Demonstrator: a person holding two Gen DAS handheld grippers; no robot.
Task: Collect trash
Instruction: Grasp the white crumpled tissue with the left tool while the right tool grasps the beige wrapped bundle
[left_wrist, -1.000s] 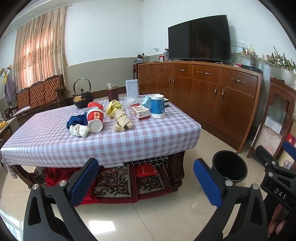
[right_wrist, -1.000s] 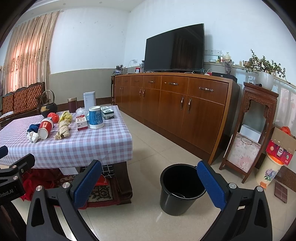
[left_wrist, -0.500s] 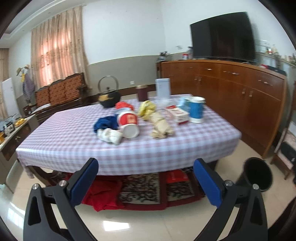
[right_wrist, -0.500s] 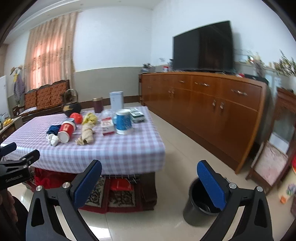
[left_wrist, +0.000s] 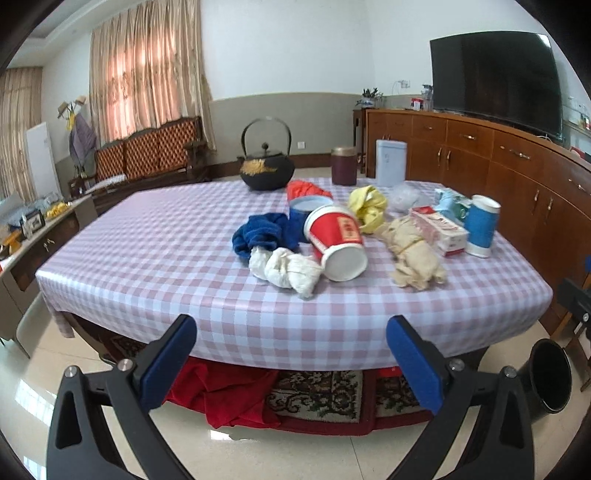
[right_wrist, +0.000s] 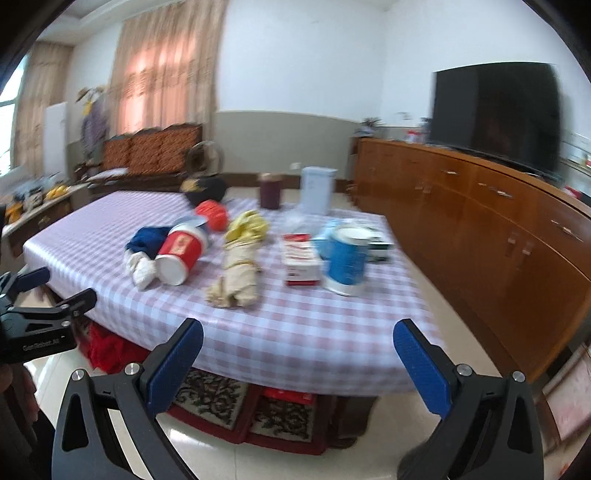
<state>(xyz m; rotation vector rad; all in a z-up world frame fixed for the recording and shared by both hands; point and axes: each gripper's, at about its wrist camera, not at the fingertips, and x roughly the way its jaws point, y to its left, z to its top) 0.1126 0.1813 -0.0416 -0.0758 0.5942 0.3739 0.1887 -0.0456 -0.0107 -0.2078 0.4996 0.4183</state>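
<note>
A checked tablecloth table (left_wrist: 155, 258) carries the trash: a red paper cup (left_wrist: 338, 242) lying on its side, a white crumpled wad (left_wrist: 286, 269), a blue cloth (left_wrist: 262, 234), a beige crumpled wad (left_wrist: 412, 256), a yellow wad (left_wrist: 367, 206) and a red-white carton (left_wrist: 439, 230). My left gripper (left_wrist: 291, 363) is open and empty, below the table's near edge. My right gripper (right_wrist: 295, 363) is open and empty too, facing the beige wad (right_wrist: 238, 277) and the red cup (right_wrist: 181, 249). A black bin (left_wrist: 550, 374) stands on the floor at the right.
An upright blue cup (right_wrist: 347, 260), a black kettle (left_wrist: 266, 166), a maroon canister (left_wrist: 343, 166) and a pale blue box (left_wrist: 390, 162) also stand on the table. A wooden sideboard (left_wrist: 498, 162) with a TV (left_wrist: 495, 79) runs along the right. Red cloth (left_wrist: 221, 395) lies under the table.
Both grippers have swung left and come closer to the table. The bin has slid to the right edge of the left wrist view and left the right wrist view. Both stay open.
</note>
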